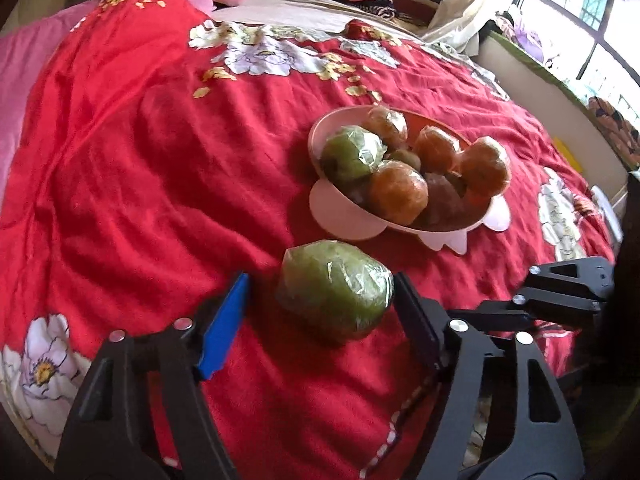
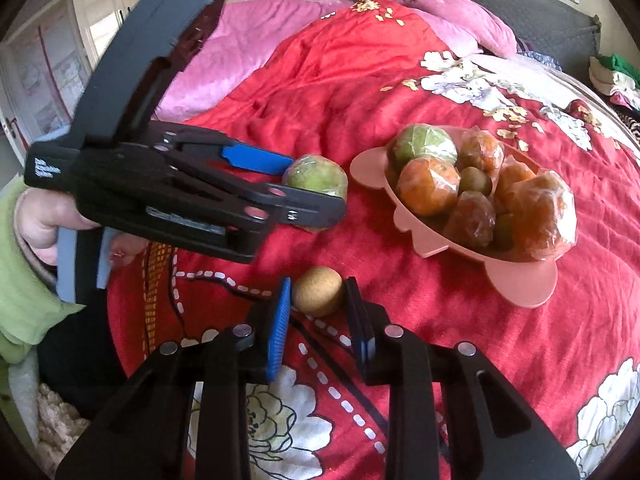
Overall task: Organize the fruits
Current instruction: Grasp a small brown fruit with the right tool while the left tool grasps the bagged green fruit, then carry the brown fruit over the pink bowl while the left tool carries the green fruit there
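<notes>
Left tongs (image 1: 320, 312) straddle the wrapped green fruit (image 1: 336, 288) on the red bedspread (image 1: 140, 160), jaws still apart from it, not gripping. Right tongs (image 2: 320, 300) are clenched on the small tan fruit (image 2: 317, 290), just short of the pink bowl (image 2: 520, 276) piled with wrapped fruits.

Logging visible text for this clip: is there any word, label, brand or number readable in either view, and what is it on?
White lettering on the left claw's black body: three short lines, too blurred to read.
Wrapped fruit in the bowl: no label visible.
Red quilt: flower pattern only, no writing.
Nothing else carries text.
</notes>
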`<state>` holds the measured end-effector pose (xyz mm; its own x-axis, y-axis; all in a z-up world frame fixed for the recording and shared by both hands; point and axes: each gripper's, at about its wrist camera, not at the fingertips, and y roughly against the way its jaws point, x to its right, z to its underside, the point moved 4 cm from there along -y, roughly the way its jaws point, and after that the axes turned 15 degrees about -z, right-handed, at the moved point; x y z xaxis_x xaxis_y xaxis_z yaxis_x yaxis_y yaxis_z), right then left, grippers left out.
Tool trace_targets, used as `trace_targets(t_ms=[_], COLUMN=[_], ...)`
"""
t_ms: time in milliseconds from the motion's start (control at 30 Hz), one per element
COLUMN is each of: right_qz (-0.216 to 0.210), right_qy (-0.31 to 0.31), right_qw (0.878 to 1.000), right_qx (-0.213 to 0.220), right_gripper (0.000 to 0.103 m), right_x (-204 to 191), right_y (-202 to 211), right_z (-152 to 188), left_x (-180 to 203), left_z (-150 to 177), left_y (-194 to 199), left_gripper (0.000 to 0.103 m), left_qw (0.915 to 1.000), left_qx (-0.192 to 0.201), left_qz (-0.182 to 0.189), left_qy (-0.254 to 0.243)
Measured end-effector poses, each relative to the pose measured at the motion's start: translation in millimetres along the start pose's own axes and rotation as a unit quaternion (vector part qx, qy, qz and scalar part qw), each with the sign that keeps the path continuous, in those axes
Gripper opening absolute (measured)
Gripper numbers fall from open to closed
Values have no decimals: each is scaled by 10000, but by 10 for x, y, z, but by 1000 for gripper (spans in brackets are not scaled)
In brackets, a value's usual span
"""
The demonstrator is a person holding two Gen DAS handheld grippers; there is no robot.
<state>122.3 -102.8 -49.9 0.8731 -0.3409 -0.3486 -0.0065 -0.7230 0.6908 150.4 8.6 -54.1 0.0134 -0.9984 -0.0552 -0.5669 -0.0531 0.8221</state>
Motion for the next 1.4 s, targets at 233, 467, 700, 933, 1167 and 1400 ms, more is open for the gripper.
trace_targets(t_ms=[233,467,700,933,1167,1400], right_qz=[-44,-54,149,513,661,772], right_qy=[-52,-37,-31,-151,-394,-554], right_qw=[9999,9994,9971,9915,9882,9866], right_qx=[97,334,743,1188,1321,1328], right_gripper=[26,26,26,26,26,26], right_x=[28,16,86,311,654,939], right_y=[84,269,645,1061,1200,1266], right_z=[-19,-82,-213,-330,-412,-460], left_x=[95,-6,67,233,414,613], left_z=[-39,-119,-315,-520,-702,-781], left_y=[-40,194,333,340,230,55], left_gripper=[48,47,47,47,47,47], left_qw=[9999,9994,9986,9980,9978,9976], left_qx=[75,233,435,520,460,325], left_qz=[6,233,306,351,421,460], left_qy=[-144,115,73,-87,-217,-392])
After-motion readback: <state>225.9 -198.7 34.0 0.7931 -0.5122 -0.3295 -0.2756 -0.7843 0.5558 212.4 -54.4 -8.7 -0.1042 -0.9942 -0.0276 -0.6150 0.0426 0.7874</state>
